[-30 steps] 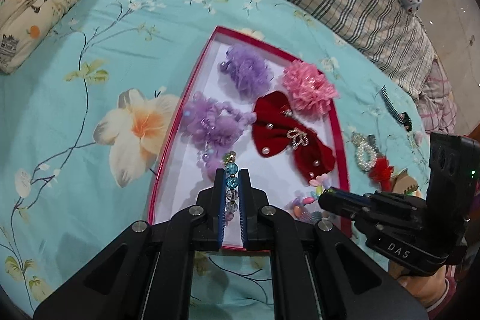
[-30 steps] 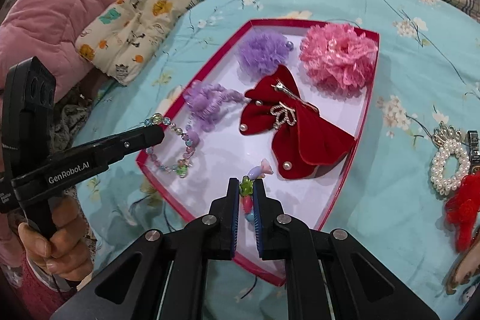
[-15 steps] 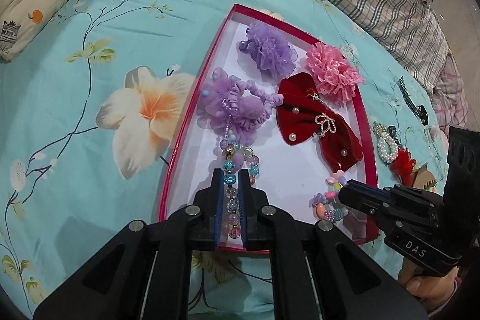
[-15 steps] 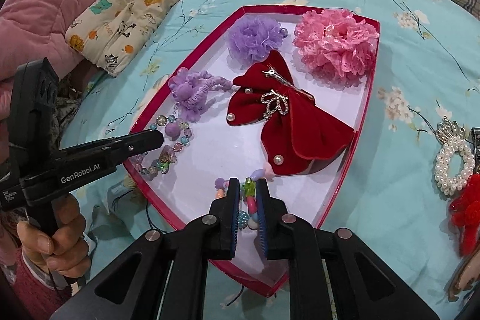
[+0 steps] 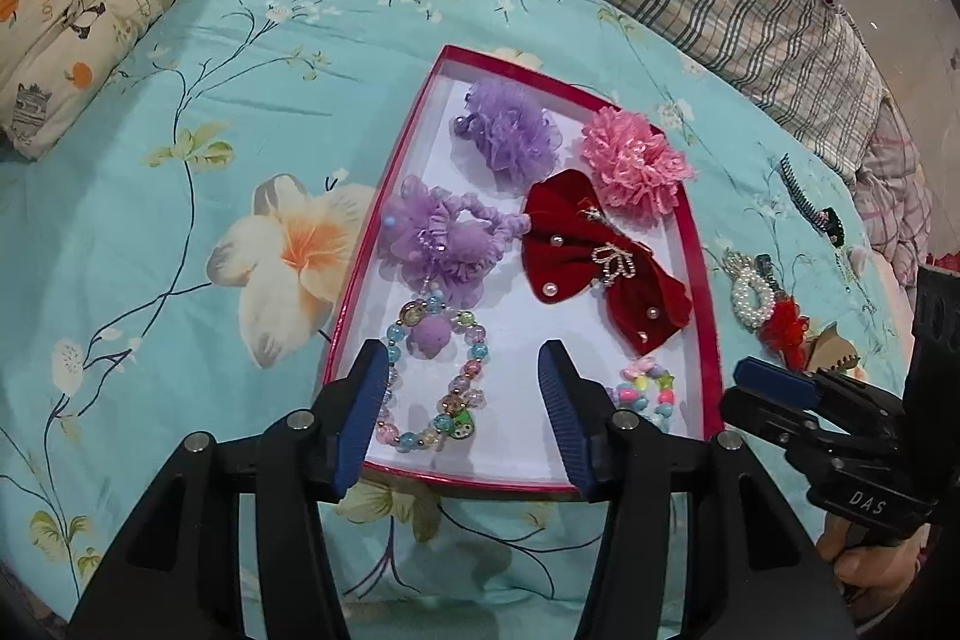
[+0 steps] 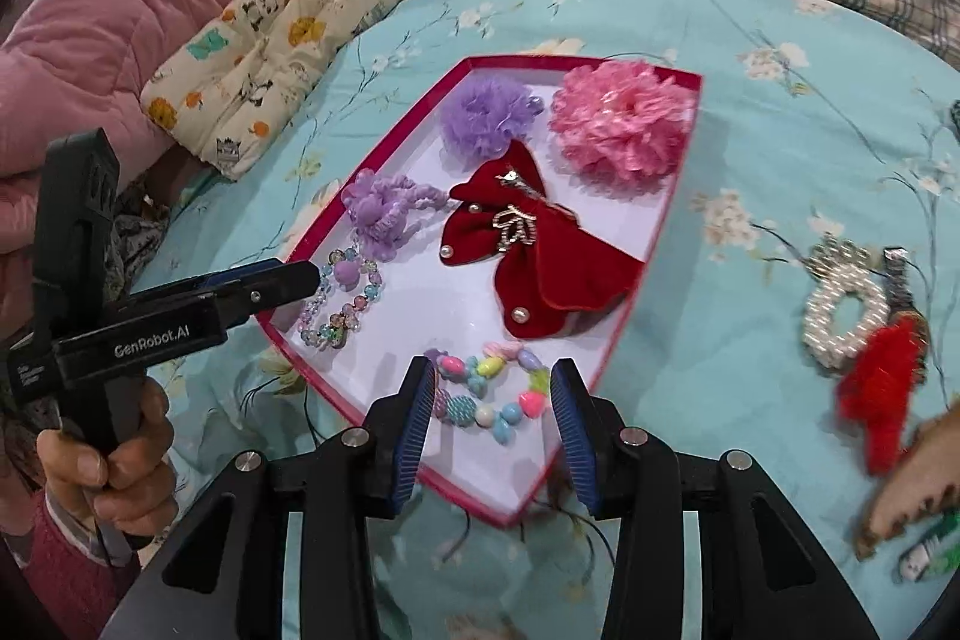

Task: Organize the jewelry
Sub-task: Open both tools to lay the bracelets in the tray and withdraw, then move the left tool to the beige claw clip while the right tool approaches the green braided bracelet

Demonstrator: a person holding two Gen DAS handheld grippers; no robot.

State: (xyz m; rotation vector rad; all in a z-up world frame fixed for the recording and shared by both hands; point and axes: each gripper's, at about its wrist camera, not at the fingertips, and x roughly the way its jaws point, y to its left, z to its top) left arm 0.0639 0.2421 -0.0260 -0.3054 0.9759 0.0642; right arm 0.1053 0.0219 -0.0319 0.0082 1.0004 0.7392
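Bracelets lie in the red tray (image 5: 699, 280): glassy bracelet (image 5: 432, 382) at 7 o'clock, candy-colored bracelet (image 6: 492, 394) at 5. Left claw (image 5: 462, 412) and right claw (image 6: 492, 430) gape wide, empty.

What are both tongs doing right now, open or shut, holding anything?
Left tongs: open, holding nothing; clear bead bracelet lies in the tray between its fingers.
Right tongs: open, holding nothing; pastel bracelet lies in the tray.
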